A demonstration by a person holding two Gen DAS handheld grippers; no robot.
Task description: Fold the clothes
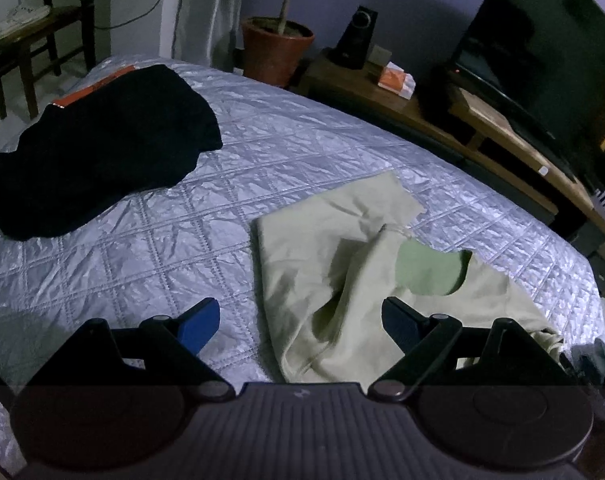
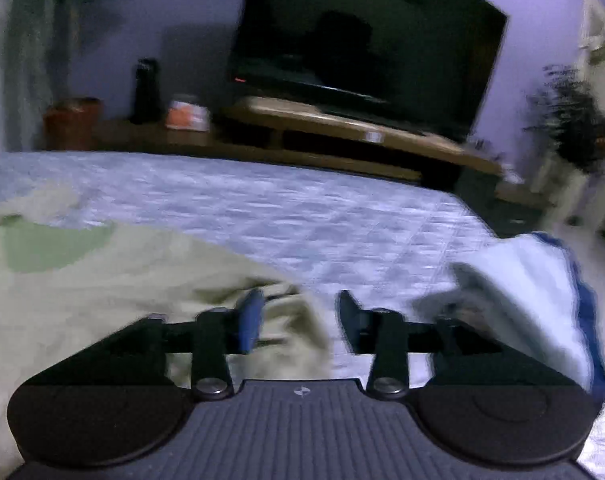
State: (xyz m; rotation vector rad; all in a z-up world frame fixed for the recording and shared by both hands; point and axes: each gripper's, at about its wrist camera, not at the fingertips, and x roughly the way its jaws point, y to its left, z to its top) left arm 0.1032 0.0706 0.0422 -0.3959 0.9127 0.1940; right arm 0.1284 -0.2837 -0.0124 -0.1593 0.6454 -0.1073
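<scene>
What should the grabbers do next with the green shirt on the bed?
Probably close the right gripper on the crumpled near edge of the green shirt. Its jaws stand open right over that edge, holding nothing, and the shirt still lies rumpled on the bedspread.

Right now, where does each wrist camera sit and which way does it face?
Left wrist: above the bed, looking down past the open left gripper at the pale green garment and black garment.
Right wrist: lower, blurred, looking across the bed past the open right gripper toward the TV.
Shared: bed, green garment, TV, plant pot.
</scene>
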